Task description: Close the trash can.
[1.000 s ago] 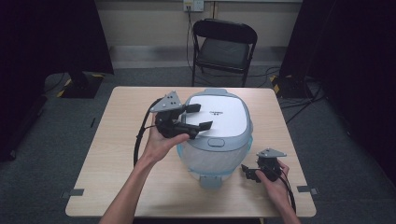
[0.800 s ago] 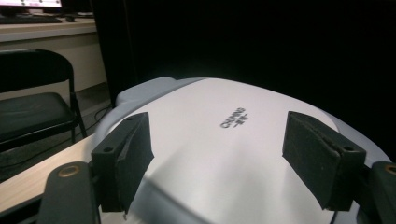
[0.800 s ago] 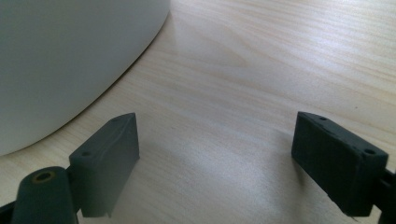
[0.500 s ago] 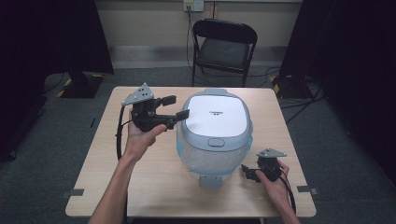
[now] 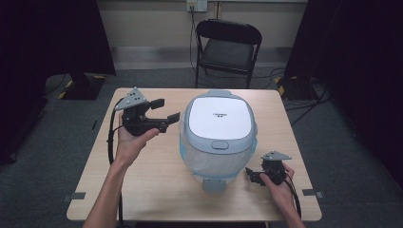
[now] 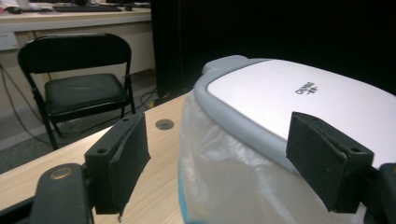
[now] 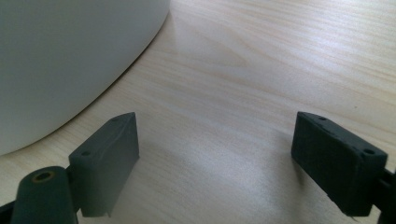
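On table (image 5: 157, 180): bin (image 5: 218, 128) just right of open left gripper (image 5: 167, 110).

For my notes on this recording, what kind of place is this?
Probably a lab or studio set up for recording, not a home: black curtains hang on both sides, a lone folding chair stands behind the wooden table, and cables trail across grey carpet.

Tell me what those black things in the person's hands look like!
Each hand holds a black tool. The left gripper and the right gripper each have two flat, blocky black jaws with small screw holes, a grey three-cornered plate on top and a black cable trailing off. The forearms are bare, no sleeves showing.
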Action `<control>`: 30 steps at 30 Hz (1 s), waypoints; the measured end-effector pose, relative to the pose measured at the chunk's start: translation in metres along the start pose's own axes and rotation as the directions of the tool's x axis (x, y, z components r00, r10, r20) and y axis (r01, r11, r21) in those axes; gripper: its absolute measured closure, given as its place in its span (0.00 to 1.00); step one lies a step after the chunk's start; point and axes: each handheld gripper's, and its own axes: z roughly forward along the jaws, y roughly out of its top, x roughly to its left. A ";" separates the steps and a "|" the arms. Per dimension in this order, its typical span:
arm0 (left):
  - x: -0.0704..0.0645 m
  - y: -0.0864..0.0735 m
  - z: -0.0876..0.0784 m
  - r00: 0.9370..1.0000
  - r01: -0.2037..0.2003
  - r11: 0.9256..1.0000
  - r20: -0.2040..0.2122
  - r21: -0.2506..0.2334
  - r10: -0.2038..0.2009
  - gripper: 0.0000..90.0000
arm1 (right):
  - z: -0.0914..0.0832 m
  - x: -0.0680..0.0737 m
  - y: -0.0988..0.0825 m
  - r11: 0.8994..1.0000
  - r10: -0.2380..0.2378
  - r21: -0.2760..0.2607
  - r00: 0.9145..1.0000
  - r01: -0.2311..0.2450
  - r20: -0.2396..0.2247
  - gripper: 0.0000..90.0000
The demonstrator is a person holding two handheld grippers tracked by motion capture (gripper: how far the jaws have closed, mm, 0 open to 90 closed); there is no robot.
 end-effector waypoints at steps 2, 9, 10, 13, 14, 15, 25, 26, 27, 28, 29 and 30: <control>0.003 -0.002 -0.003 1.000 0.003 1.000 -0.016 0.005 -0.003 0.23 | 0.000 0.000 0.000 1.000 0.001 0.000 1.000 -0.001 0.001 0.15; 0.010 -0.012 -0.014 0.998 0.015 0.999 -0.056 0.033 -0.013 0.24 | 0.000 0.000 0.000 1.000 0.001 0.000 1.000 -0.001 0.001 0.15; 0.012 -0.014 -0.015 0.998 0.020 0.999 -0.066 0.036 -0.017 0.24 | 0.000 0.000 0.000 1.000 0.001 0.000 1.000 -0.001 0.001 0.15; 0.017 -0.022 -0.021 0.996 0.027 0.998 -0.089 0.047 -0.023 0.24 | 0.000 0.000 0.000 1.000 0.001 0.000 1.000 -0.001 0.000 0.15; 0.018 -0.024 -0.023 0.995 0.029 0.998 -0.098 0.054 -0.023 0.25 | 0.000 0.000 0.000 1.000 0.001 0.000 1.000 -0.001 0.000 0.15; 0.019 -0.026 -0.024 0.995 0.031 0.998 -0.101 0.052 -0.026 0.25 | 0.000 0.000 0.000 1.000 0.001 0.000 1.000 -0.001 0.000 0.15; 0.031 -0.059 -0.035 0.985 0.074 0.992 -0.162 0.106 -0.056 0.25 | 0.000 0.000 0.000 1.000 0.001 0.000 1.000 -0.001 0.000 0.15; 0.031 -0.063 -0.036 0.984 0.079 0.991 -0.171 0.107 -0.060 0.25 | 0.000 0.000 0.000 1.000 0.001 0.000 1.000 -0.001 0.000 0.15; 0.032 -0.067 -0.037 0.983 0.074 0.990 -0.174 0.121 -0.052 0.25 | 0.000 0.000 0.000 1.000 0.001 0.000 1.000 -0.001 0.000 0.15; 0.032 -0.070 -0.038 0.984 0.064 0.989 -0.175 0.134 -0.040 0.25 | 0.000 0.000 0.000 1.000 0.001 0.000 1.000 -0.001 0.000 0.15; 0.032 -0.074 -0.039 0.982 0.073 0.988 -0.184 0.136 -0.047 0.24 | 0.000 0.000 0.000 1.000 0.001 0.000 1.000 -0.001 0.000 0.15; 0.032 -0.078 -0.040 0.981 0.080 0.988 -0.187 0.132 -0.055 0.24 | 0.000 0.000 0.000 1.000 0.002 0.001 1.000 -0.002 0.000 0.15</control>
